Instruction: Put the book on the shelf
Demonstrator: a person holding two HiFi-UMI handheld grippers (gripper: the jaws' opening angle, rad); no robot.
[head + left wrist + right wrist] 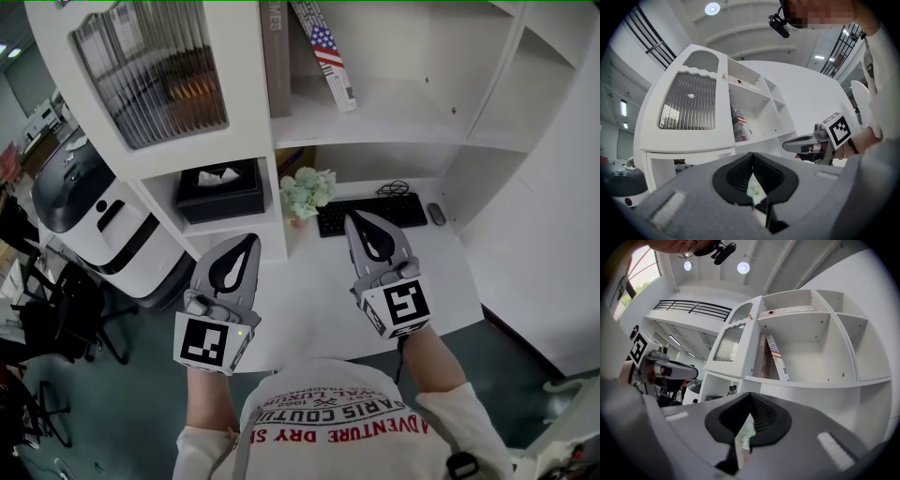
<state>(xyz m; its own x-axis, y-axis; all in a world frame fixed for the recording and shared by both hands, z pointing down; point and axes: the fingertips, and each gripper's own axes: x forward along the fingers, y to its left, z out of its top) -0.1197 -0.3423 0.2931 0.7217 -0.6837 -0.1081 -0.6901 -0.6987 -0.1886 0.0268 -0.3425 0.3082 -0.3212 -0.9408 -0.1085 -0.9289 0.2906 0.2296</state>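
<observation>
The right gripper (362, 218) hovers over the white desk (319, 281) with its jaws closed tip to tip and nothing between them; its own view shows only the small potted plant (307, 192) through the gap behind the pads. The left gripper (247, 240) is in the same state, pinched together and empty, near the desk's left edge. The flag-covered book (328, 52) is not in either gripper: it already stands in the open compartment of the white shelf (394, 122), far from and above both grippers, beyond the keyboard (370, 214). The right gripper is the nearer one, almost straight below it, while the left sits well off to the left. The book's long axis runs nearly upright but tilted: its foot rests on the shelf board out to the right, and its top leans left against an upright brown book (277, 56). Its narrow printed edge faces outward. The placing looks done; any further move would likely only straighten it.
</observation>
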